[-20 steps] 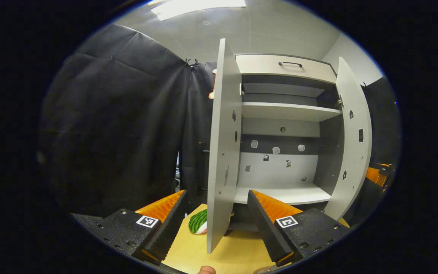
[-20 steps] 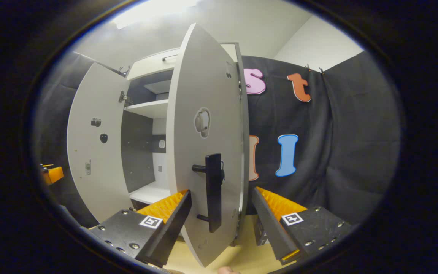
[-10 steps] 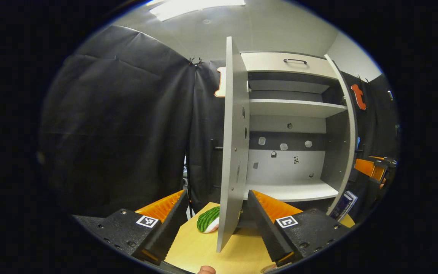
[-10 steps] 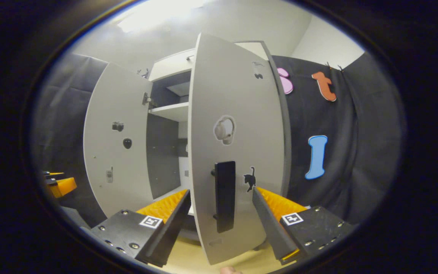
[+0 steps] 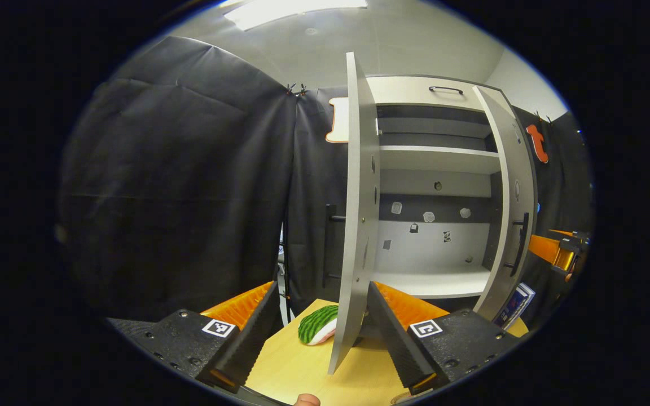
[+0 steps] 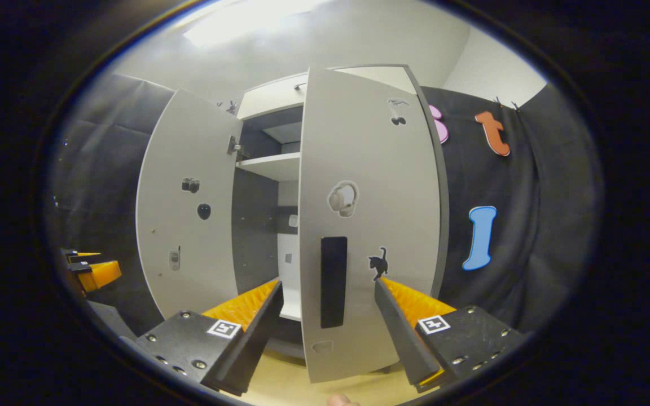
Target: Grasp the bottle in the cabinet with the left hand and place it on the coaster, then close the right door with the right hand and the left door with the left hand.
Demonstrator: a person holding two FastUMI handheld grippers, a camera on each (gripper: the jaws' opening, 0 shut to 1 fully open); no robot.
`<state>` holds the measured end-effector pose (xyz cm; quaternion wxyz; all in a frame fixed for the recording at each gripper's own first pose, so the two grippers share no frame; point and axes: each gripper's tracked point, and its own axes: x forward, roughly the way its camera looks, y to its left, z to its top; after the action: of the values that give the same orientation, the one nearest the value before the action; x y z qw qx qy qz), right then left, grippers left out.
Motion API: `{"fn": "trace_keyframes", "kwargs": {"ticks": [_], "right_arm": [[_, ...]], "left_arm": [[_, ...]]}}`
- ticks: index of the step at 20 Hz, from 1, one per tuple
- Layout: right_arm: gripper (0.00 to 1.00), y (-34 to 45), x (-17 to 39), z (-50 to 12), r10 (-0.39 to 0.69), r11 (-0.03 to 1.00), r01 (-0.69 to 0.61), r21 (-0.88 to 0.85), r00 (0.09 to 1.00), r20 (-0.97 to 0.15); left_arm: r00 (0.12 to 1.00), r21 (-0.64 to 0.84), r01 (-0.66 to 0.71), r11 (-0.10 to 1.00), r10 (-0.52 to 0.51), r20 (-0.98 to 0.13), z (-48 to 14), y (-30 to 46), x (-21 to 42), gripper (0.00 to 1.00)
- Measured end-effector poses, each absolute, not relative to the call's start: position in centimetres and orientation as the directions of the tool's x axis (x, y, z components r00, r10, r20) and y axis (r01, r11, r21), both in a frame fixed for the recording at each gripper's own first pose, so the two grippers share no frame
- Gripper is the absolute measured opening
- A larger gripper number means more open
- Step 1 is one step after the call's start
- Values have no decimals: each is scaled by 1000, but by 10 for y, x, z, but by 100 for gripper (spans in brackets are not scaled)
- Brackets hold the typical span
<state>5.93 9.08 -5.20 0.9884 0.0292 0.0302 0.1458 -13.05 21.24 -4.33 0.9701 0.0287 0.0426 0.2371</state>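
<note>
Tabletop (image 5: 297, 366) below, left door (image 5: 356, 225) edge between spread left jaws.

Over the last second the right door (image 6: 367, 225) swings from wide open toward the cabinet (image 5: 435, 90). In the right gripper view its outer face now lies nearly square to the camera, and its black handle (image 6: 333, 282), earlier seen from the side with its posts showing, now shows flat. In the left gripper view that door (image 5: 508, 197) first shows its inner face at the cabinet's right edge, then turns edge-on, and now shows its outer face with the handle (image 5: 519, 242). The left door (image 5: 359, 225) shifts rightward in that view and narrows to an edge. A watermelon-patterned object (image 5: 318, 331) on the tabletop (image 5: 297, 369) shows more fully beside it, and a blue box (image 5: 514, 304) comes into sight at the cabinet's lower right.
</note>
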Motion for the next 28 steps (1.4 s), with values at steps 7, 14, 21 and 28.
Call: {"fn": "trace_keyframes", "kwargs": {"ticks": [7,14,21,28], "right_arm": [[98,76,54,-50,260,965,-258,52,964,-50],[98,48,42,-55,193,981,-192,31,979,-67],[98,22,29,-66,110,994,-110,14,988,-107],[98,8,19,-84,44,999,-43,9,987,-152]], "left_arm": [[881,86,-467,880,472,-43,-39,220,-127,93],[840,74,-541,838,543,2,-26,266,-122,93],[852,64,-523,850,524,-2,-29,294,-90,100],[882,58,-468,882,470,-31,-39,299,-63,93]]}}
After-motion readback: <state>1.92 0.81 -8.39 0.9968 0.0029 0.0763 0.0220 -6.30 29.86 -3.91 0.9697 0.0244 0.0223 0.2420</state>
